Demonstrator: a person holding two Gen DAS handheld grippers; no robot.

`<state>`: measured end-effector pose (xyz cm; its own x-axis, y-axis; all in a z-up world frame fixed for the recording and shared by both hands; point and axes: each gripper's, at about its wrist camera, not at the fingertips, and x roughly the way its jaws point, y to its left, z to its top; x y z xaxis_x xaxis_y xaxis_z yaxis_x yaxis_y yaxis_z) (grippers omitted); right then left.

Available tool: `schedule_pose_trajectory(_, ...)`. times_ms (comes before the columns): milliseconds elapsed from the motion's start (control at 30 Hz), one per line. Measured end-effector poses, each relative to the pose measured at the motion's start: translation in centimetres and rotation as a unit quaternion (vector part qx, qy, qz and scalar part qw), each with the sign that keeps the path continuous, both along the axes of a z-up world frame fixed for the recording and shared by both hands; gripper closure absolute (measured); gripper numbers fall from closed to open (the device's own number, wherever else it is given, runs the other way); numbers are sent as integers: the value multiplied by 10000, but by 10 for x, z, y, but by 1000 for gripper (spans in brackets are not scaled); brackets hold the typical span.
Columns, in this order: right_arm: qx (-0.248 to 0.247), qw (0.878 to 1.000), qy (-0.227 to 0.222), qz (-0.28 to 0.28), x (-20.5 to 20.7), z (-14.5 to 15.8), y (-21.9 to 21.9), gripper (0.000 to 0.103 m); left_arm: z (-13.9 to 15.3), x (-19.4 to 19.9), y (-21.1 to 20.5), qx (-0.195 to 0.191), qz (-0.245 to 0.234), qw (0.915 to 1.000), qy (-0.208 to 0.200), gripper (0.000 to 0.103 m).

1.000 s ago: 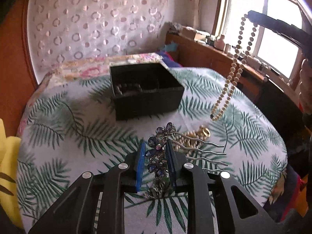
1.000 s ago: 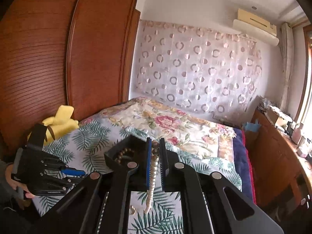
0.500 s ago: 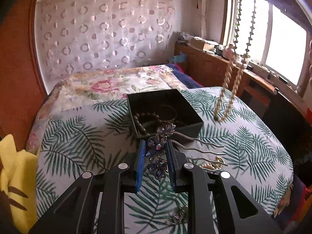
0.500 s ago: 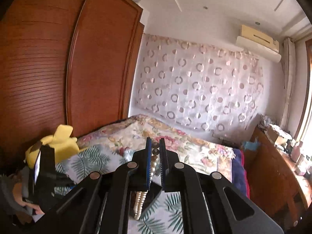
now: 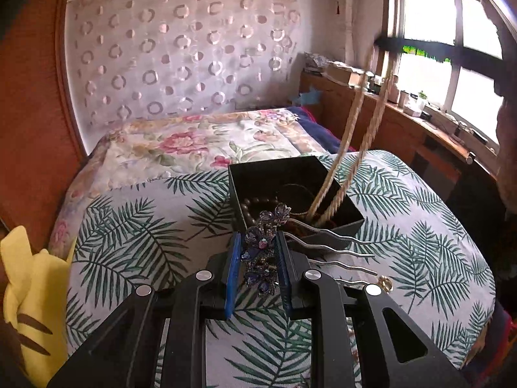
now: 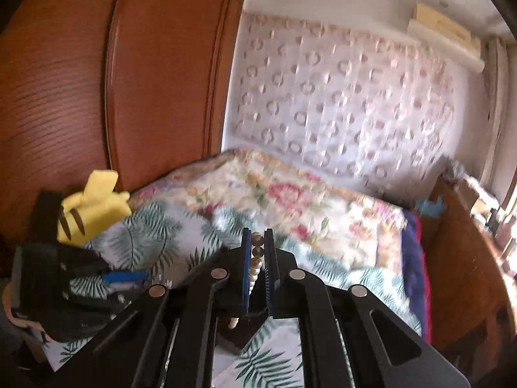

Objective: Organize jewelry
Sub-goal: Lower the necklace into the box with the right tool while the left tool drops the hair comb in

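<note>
While the black box (image 5: 292, 174) sat open on the palm-leaf cover (image 5: 135, 236) of the bed, it already contained a dark beaded bracelet (image 5: 255, 203) along its near-left wall and a thin dark ring deeper inside; the rest of its contents could not be made out. The box was square, matte and straight-walled.

Your left tongs (image 5: 258, 265) were pinching the hair comb (image 5: 263, 242) by its head, a cluster of purple faceted stones shaped as petals. Its wavy silver prongs (image 5: 336, 245) pointed right, over the near corner of the box. A small gold ring (image 5: 384, 283) lay on the cover just beyond the lowest prong.

Your right tongs (image 6: 258, 252) were pressed together on the pearl necklace (image 5: 349, 135), round cream beads showing between the blue pads. In the left wrist view the necklace hung as a blurred double strand, its lower loop inside the box at the right side. A yellow plush toy (image 5: 22, 294) lay at the left edge of the bed.
</note>
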<state>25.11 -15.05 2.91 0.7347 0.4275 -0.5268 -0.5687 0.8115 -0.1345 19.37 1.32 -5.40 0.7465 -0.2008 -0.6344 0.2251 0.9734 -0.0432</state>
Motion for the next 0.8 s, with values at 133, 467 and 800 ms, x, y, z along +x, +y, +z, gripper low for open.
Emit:
schedule_pose_trajectory(133,80,9992,393,57,8,-18,4,94,3,8,-2,28,12,10000,-33,83)
schedule_pose_trajectory(467,146,9990,434,-4,1,-26,-11,75,4,42,-14,135,84,9999,4,83)
schedule_pose_trajectory(800,25,9980,634,-66,-22,-63,-44,75,-15,77,-27,376,184,9987,284,83)
